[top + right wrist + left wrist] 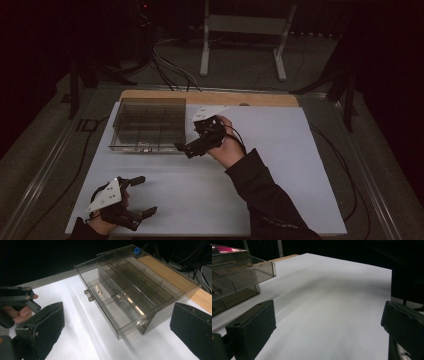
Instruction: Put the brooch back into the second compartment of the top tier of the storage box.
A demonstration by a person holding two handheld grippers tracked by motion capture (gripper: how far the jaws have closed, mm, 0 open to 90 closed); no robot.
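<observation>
Nearest the person, the left gripper (131,196) rests low on the white sheet-covered table (280,190), fingers spread wide, nothing between them. In the left gripper view those black block fingers (252,327) frame bare white surface, the box off to one side.

Further in, the right gripper (186,148) hovers just off the near right corner of the smoky transparent plastic drawer organiser box (148,125). Its fingers are also wide apart and hold nothing; in the right gripper view the fingers (42,327) bracket the box front without touching it. The box sits toward the far left of the table, close to the bare wooden strip (210,96) at the far edge. Its lower drawer (115,312) stands pulled partly out, small knob handle (88,295) on the front, dividers inside, and a small shiny metal item (99,289) lying in one compartment; I can't tell what it is.

Judgement: the step is working that drawer, or reaching into it. To do it well, square the right fingers to the knob or drawer front, close gently, and move straight along the slide so the light box doesn't skid. The left gripper could brace the box's side, being free.

Writing: none readable. There is a blue ring mark (136,250) on the box's far top corner, with no letters or brand visible.
</observation>
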